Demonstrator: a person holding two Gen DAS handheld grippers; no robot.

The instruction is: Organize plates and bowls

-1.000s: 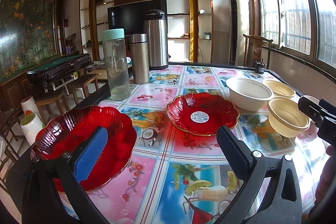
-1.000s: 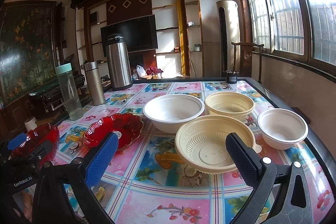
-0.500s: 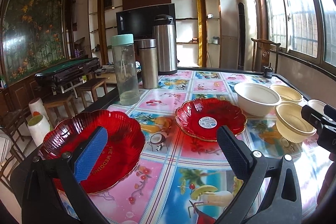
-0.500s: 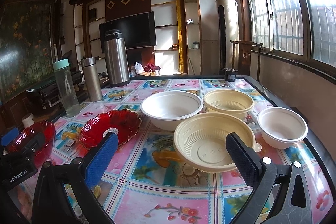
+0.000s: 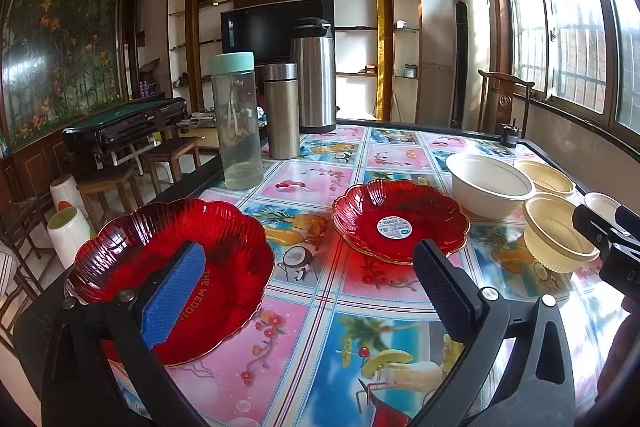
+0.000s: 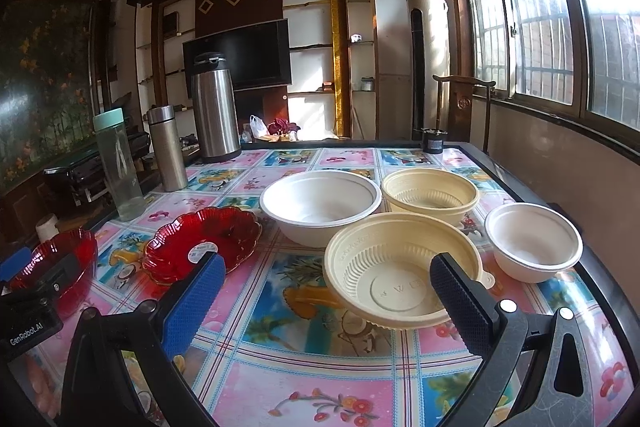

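Two red glass plates lie on the flowered table (image 5: 320, 347). The near plate (image 5: 224, 247) is at the front left, and the one with a sticker (image 5: 400, 223) is at the middle. My left gripper (image 5: 310, 247) is open, its blue pad hanging over the near plate and gripping nothing. A large white bowl (image 6: 320, 203), two yellow ribbed bowls (image 6: 400, 267) (image 6: 430, 191) and a small white bowl (image 6: 534, 243) stand on the right side. My right gripper (image 6: 326, 263) is open just in front of the nearer yellow bowl, with nothing between its fingers.
A clear bottle with a teal lid (image 5: 236, 123), a steel flask (image 5: 282, 111) and a tall steel thermos (image 5: 314, 75) stand along the back left. A small dark cup (image 5: 510, 139) sits at the far edge. Stools (image 5: 108, 183) stand beyond the table's left edge.
Both grippers have drifted only slightly, the left view tilting up a little. The plates and bowls have not moved, and both grippers have stayed open.
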